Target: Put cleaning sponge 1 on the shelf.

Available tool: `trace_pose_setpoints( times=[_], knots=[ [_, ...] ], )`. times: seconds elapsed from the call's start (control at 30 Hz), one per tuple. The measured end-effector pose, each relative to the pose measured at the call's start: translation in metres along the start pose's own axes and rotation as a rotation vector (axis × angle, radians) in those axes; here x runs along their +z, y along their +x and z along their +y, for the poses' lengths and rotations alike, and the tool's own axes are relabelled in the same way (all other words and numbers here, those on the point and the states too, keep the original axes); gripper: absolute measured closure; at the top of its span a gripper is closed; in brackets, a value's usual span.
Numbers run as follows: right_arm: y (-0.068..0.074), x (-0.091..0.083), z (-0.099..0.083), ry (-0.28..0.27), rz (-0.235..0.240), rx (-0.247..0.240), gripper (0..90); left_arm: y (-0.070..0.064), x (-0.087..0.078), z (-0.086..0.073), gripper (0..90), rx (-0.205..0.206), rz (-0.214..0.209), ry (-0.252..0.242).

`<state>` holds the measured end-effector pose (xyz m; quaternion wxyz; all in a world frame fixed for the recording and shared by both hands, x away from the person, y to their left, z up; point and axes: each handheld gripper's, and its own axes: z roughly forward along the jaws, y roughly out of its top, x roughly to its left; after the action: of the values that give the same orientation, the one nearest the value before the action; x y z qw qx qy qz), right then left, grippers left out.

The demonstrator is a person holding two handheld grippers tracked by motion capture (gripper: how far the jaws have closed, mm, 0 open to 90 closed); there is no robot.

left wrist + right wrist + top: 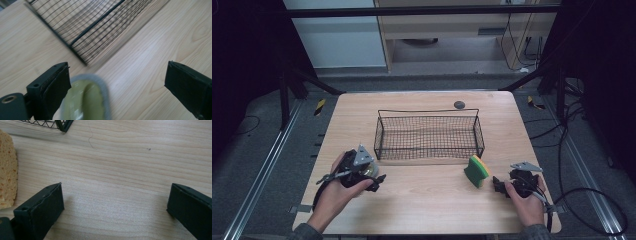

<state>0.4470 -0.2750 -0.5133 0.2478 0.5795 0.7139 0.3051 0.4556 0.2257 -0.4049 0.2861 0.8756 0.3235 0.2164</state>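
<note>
**Sponge and pad waited outside an empty basket**

Spreading across the middle of the high view, the table [422,200] carried a black wire basket [430,136] at its centre, and nothing lay inside it. By my judgement the work had barely begun: both soft things had yet to go in.

The left hand-held gripper [379,181] sat at the lower left of the frame, just off the basket's near left corner. Its jaws stood wide apart and gripped nothing, though a round greenish pad [85,101] with a grey rim lay against the left jaw in the left gripper view.

The right hand-held gripper [497,184] rested at the lower right, jaws likewise wide and empty. The green-and-yellow sponge [477,170] stood on edge just beside it, near the basket's right front corner.

The pad was blurred and cut off by the frame's bottom edge, so its make was unclear. The sponge was cropped at the left edge of the right gripper view.
</note>
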Motion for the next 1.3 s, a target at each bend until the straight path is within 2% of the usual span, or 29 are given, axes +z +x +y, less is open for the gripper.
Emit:
trace_pose_setpoints(
  times=[0.1,0.13,0.2,0.27,0.3,0.4,0.57,0.67,0.7,0.73,0.77,0.87,0.93,1.1,1.2,1.23,1.27,1.3],
  knots=[
    [0.0,0.0,0.0,-0.003,0.003,-0.001,0.8,0.008,-0.006,-0.001,5.4,0.004,0.017,0.027],
    [0.0,0.0,0.0,-0.001,0.004,-0.002,0.9,0.017,-0.011,-0.004,5.1,-0.033,-0.002,0.046],
    [0.0,0.0,0.0,0.0,0.001,-0.001,0.8,0.021,-0.013,-0.006,5.1,-0.04,-0.002,0.064],
    [0.0,0.0,0.0,0.001,0.0,0.0,0.8,0.027,-0.015,-0.008,5.2,-0.027,0.01,0.098],
    [0.001,-0.001,0.0,0.003,0.0,0.004,0.8,0.03,-0.015,-0.01,5.7,-0.016,0.002,0.12],
    [0.001,-0.001,0.0,0.006,-0.004,0.01,0.8,0.037,-0.014,-0.014,6.6,-0.014,-0.012,0.157],
    [0.001,-0.001,0.0,0.01,-0.004,0.006,0.8,0.046,-0.012,-0.018,10.4,-0.043,-0.023,0.193],
    [0.001,-0.001,0.0,0.011,-0.004,0.006,0.8,0.053,-0.012,-0.019,14.8,-0.078,-0.032,0.236],
    [0.001,-0.001,0.0,0.011,-0.003,0.005,0.8,0.054,-0.012,-0.019,15.5,-0.09,-0.028,0.25],
    [0.001,-0.001,0.0,0.011,-0.003,0.005,0.8,0.056,-0.012,-0.016,19.8,-0.092,-0.032,0.28],
    [0.001,-0.001,0.0,0.011,-0.003,0.005,0.8,0.056,-0.012,-0.016,20.7,-0.092,-0.032,0.28],
    [0.001,-0.001,0.0,0.009,-0.002,0.0,0.8,0.059,-0.012,-0.011,23.3,-0.113,-0.049,0.324],
    [0.001,-0.001,0.0,0.009,-0.002,0.0,0.8,0.061,-0.01,-0.009,26.2,-0.112,-0.05,0.35],
    [0.001,-0.001,0.0,0.009,-0.001,-0.002,0.8,0.064,-0.001,-0.003,35.5,-0.121,-0.086,0.385],
    [0.0,-0.001,0.0,0.008,-0.001,-0.005,0.8,0.064,0.01,0.0,43.4,-0.115,-0.108,0.442],
    [0.0,-0.001,0.0,0.008,-0.001,-0.005,0.8,0.064,0.01,0.0,44.7,-0.115,-0.108,0.442],
    [0.0,-0.001,0.0,0.009,0.0,-0.005,0.8,0.062,0.015,0.0,45.3,-0.113,-0.107,0.473],
    [0.0,-0.001,0.0,0.009,0.0,-0.005,0.8,0.062,0.015,0.0,45.9,-0.113,-0.107,0.473]
  ],
)
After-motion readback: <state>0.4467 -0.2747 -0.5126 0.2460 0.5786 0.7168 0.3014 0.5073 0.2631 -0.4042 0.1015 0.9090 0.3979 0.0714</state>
